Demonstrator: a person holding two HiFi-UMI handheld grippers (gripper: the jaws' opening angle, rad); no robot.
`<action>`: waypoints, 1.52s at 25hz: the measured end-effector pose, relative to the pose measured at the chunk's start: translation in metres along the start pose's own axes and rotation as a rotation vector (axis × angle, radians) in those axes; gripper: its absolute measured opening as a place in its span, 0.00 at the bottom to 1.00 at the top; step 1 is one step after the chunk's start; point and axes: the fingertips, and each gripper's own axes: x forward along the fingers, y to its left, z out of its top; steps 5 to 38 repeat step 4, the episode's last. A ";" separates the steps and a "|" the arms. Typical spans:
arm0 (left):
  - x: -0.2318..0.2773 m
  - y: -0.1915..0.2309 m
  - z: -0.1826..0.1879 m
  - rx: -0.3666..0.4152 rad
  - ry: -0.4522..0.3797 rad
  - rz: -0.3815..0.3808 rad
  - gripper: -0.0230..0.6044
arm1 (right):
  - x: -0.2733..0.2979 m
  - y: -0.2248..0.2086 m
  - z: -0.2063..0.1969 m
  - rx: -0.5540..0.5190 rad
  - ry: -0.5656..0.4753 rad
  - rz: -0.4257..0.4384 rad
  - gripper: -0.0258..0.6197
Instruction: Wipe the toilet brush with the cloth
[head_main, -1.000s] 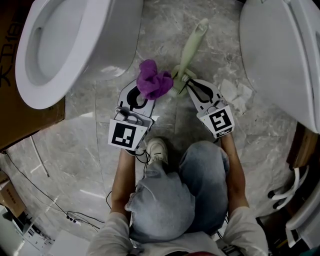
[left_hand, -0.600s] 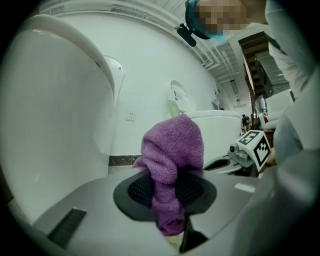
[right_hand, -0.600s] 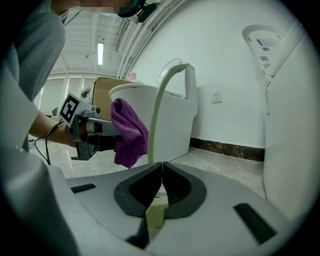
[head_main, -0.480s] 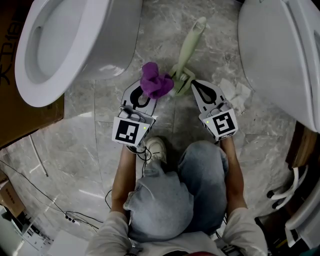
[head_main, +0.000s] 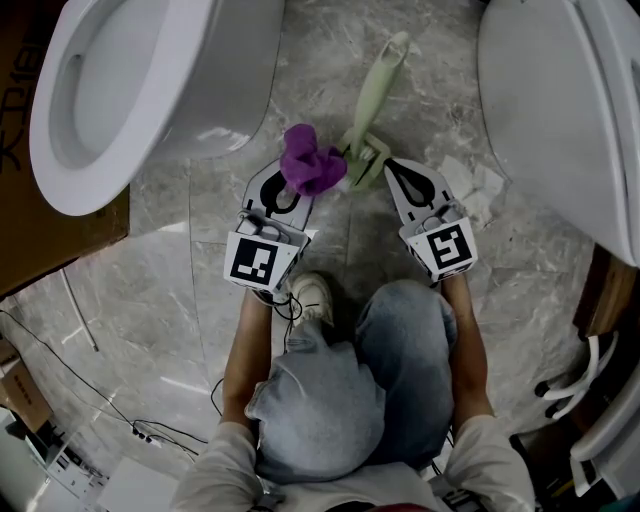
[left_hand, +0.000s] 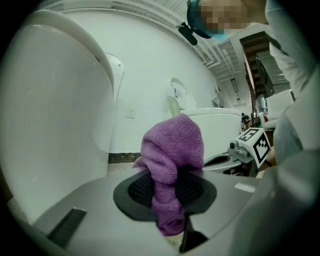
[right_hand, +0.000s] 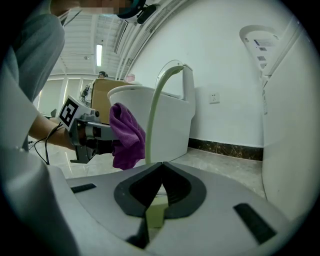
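Observation:
The pale green toilet brush (head_main: 378, 95) lies on the marble floor between two toilets, its handle pointing away from me. My right gripper (head_main: 386, 168) is shut on the brush's near end, and a green piece (right_hand: 155, 214) shows between its closed jaws while the handle (right_hand: 154, 117) curves upward. A bunched purple cloth (head_main: 310, 165) sits in my left gripper (head_main: 298, 186), which is shut on it. The cloth (left_hand: 172, 155) stands up out of the jaws, right beside the brush's near end. From the right gripper view, cloth (right_hand: 126, 135) and left gripper (right_hand: 85, 135) are to the brush's left.
A white toilet (head_main: 120, 90) stands at the left and another (head_main: 560, 110) at the right. Crumpled white paper (head_main: 470, 188) lies by the right gripper. A cardboard box (head_main: 40, 245) and cables (head_main: 90, 390) are at the left. My knees and a shoe (head_main: 312, 295) are just behind the grippers.
The right gripper's jaws, apart a second ago, have closed on the brush's near end. The left gripper with the cloth shifted slightly up the picture.

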 end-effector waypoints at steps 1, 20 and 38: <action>0.000 0.000 0.000 0.001 0.001 -0.001 0.18 | 0.000 -0.001 0.000 0.003 -0.001 -0.002 0.03; 0.001 -0.001 -0.001 0.002 0.005 -0.001 0.18 | -0.002 -0.003 0.000 0.004 -0.001 -0.006 0.03; 0.001 -0.001 -0.001 0.002 0.005 -0.001 0.18 | -0.002 -0.003 0.000 0.004 -0.001 -0.006 0.03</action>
